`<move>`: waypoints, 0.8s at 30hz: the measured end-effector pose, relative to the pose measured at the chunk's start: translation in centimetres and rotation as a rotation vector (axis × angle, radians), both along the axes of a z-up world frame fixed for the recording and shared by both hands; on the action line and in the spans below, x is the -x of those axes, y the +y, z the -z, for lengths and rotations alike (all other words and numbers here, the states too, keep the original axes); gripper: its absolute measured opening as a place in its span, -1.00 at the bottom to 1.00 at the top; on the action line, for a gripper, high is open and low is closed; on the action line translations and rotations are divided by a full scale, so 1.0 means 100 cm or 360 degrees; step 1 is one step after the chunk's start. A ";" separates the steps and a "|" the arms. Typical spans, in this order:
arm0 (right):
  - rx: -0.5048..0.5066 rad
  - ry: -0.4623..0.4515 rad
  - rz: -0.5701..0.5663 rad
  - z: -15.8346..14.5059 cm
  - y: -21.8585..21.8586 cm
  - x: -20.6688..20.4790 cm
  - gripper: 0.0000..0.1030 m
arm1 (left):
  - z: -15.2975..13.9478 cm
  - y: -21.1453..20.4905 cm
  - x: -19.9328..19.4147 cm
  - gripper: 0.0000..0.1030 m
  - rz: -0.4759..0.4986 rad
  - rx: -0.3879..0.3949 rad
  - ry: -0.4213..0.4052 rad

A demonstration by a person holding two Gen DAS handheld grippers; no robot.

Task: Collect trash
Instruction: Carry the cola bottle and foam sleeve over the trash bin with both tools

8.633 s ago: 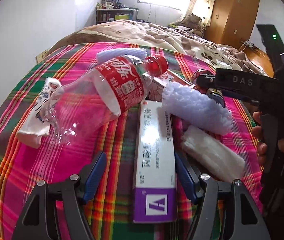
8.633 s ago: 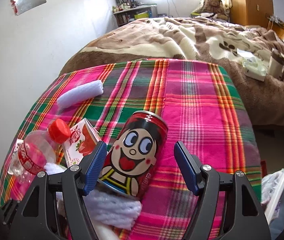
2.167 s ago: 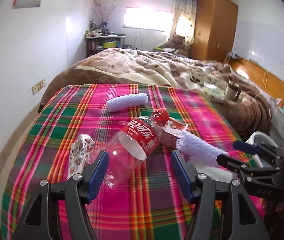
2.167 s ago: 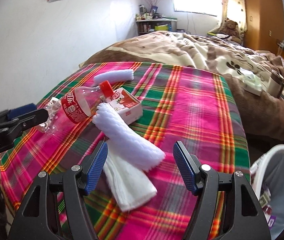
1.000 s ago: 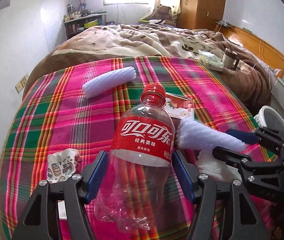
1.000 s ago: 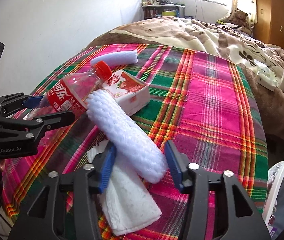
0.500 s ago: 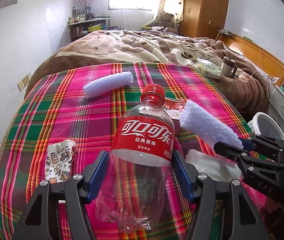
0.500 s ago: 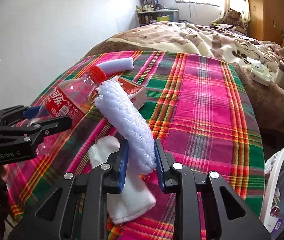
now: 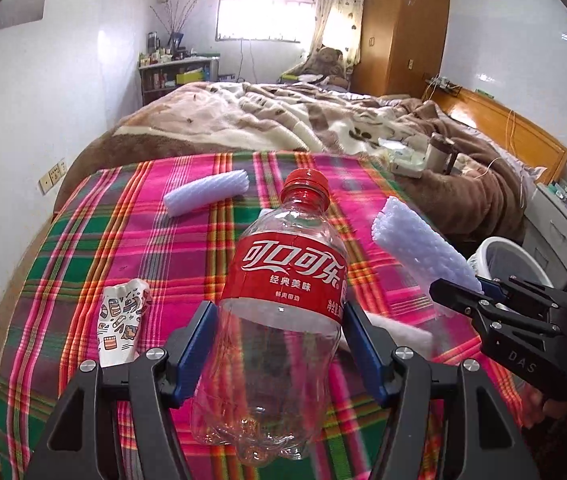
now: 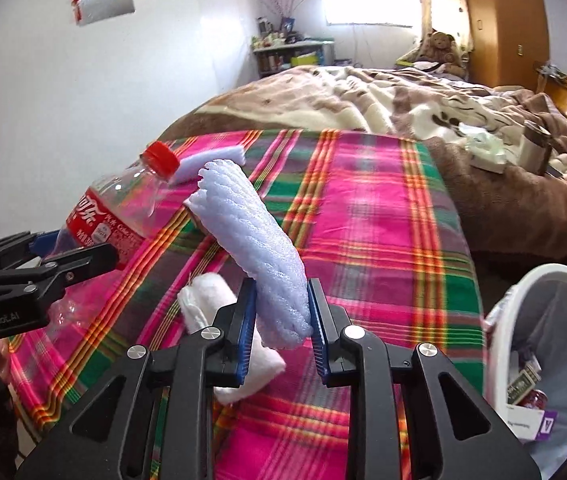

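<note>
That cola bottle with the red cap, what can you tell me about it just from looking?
The cola bottle is clear, thin plastic, empty, with a red screw cap and a red label bearing white Chinese lettering. Its lower body looks dented and crumpled. The left gripper clamps it just below the label, blue pads on both sides, holding it lifted off the plaid cloth, cap pointing away towards the bed.

The plaid cloth (image 9: 83, 264) is pink, green and orange in crossing stripes. The clear bottle (image 9: 283, 300) has a red cap and a red label with white characters, the foam sleeve (image 10: 259, 256) is pale bluish white, and the crumpled paper cup (image 9: 121, 326) near the cloth's left edge is white with small multicoloured drawings. The bin (image 10: 523, 292) is white, the blanket (image 9: 283, 120) brown and cream, and both black grippers have blue pads.
</note>
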State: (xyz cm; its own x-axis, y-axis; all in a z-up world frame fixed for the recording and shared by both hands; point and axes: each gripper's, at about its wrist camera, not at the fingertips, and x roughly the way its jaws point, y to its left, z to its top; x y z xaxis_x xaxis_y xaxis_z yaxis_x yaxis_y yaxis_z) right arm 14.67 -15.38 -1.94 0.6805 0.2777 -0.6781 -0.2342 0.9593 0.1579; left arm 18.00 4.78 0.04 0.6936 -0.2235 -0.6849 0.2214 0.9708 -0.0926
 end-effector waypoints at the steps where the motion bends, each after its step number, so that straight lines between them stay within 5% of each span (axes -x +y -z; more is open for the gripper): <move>1: -0.0008 -0.0008 0.0012 -0.002 -0.003 0.002 -0.50 | -0.004 -0.002 0.003 0.25 0.0001 0.0006 -0.0015; 24: -0.0038 -0.0169 0.0273 -0.028 -0.082 0.044 -0.50 | -0.037 -0.089 0.047 0.25 0.0223 0.0052 -0.0149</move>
State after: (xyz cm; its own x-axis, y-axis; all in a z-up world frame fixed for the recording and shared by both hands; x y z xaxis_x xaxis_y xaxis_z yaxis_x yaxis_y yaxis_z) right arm 10.26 -23.53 0.84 0.7867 0.1666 -0.5945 -0.0841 0.9828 0.1643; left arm 13.35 -4.11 3.73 0.7146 -0.3433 -0.6095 0.3632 0.9267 -0.0962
